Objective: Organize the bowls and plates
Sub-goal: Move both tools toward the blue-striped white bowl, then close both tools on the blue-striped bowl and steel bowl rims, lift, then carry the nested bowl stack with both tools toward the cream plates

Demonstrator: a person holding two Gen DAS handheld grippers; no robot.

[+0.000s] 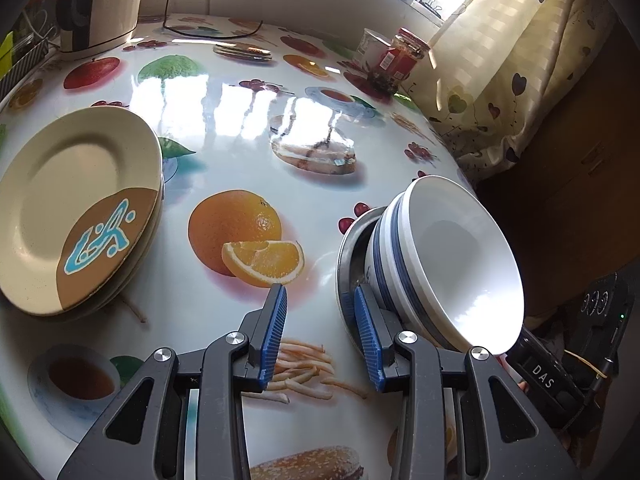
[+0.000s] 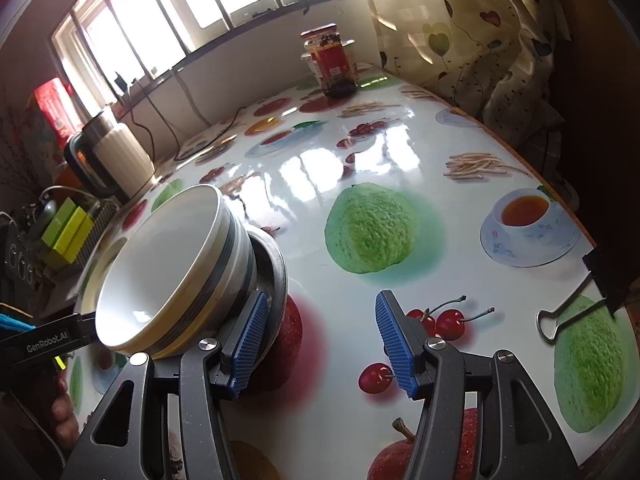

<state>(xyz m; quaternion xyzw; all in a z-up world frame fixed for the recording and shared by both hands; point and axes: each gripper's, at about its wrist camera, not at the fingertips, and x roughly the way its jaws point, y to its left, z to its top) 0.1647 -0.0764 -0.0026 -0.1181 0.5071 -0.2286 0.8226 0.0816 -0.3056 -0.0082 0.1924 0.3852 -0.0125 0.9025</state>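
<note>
The stacked white bowls [image 1: 448, 264] with blue bands sit nested in a metal bowl [image 1: 349, 248] on the counter [image 1: 240, 152], mouths tipped up. The left gripper [image 1: 320, 336] and right gripper [image 2: 316, 344] flank this stack, both wide open and holding nothing. Only the left wrist view shows the cream plates [image 1: 76, 208], well left of the stack. Beyond the stack stand a red-labelled jar [image 2: 334, 64] and a kettle [image 2: 112, 156].

"DAS" on black device body [image 1: 543, 376], right of left gripper [image 1: 320, 334]. "GenRobot.AI" on black arm [image 2: 46, 345], left of right gripper [image 2: 320, 346].
</note>
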